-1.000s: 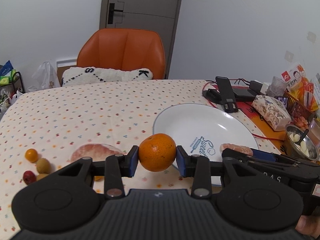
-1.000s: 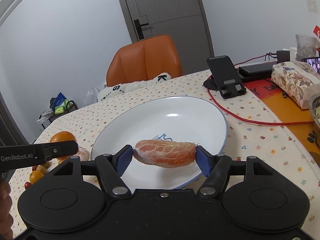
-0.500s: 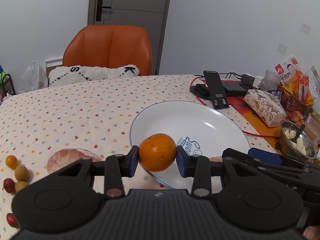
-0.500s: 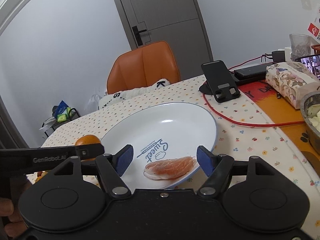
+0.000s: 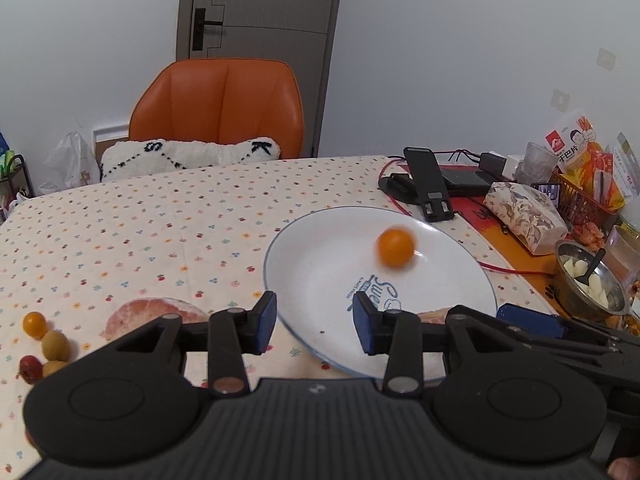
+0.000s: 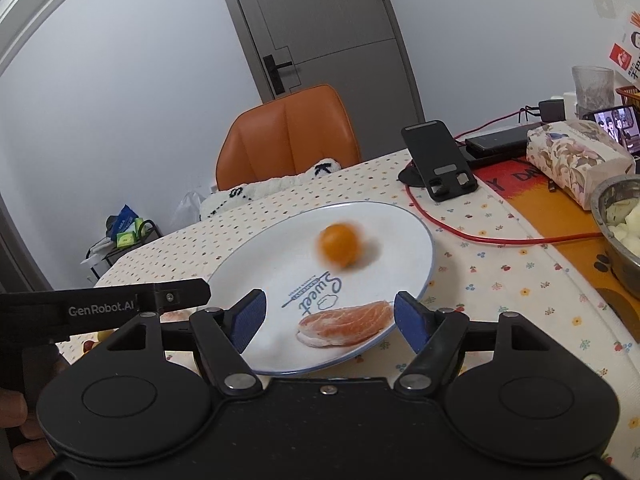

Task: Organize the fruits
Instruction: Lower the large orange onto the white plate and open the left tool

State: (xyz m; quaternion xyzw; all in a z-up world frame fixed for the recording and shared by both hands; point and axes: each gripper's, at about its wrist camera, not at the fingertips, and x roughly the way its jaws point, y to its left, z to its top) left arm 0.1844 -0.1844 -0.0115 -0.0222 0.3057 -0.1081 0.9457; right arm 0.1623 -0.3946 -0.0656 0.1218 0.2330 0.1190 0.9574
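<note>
A blurred orange point(image 5: 395, 247) point(image 6: 338, 244) is on the white plate point(image 5: 316, 264) point(image 6: 412, 240), toward its far side. A pink grapefruit segment point(image 6: 346, 322) lies at the plate's near rim, between my right gripper's point(image 6: 330, 318) open fingers but free of them. My left gripper point(image 5: 315, 320) is open and holds nothing, at the plate's near left rim. A second grapefruit piece point(image 5: 154, 314) lies on the tablecloth left of the plate. Several small fruits point(image 5: 42, 344) sit at the table's left edge.
A phone stand point(image 5: 426, 184), red cable point(image 6: 480, 236), tissue box point(image 5: 524, 216), metal bowl point(image 5: 588, 280) and snack bags crowd the right side. An orange chair point(image 5: 218, 108) with a white cushion stands behind the table. A hand shows at the lower left of the right wrist view.
My left gripper has opened and let go of the orange, which now moves across the plate. My right gripper let the grapefruit segment go onto the plate half a second before and stays open.
</note>
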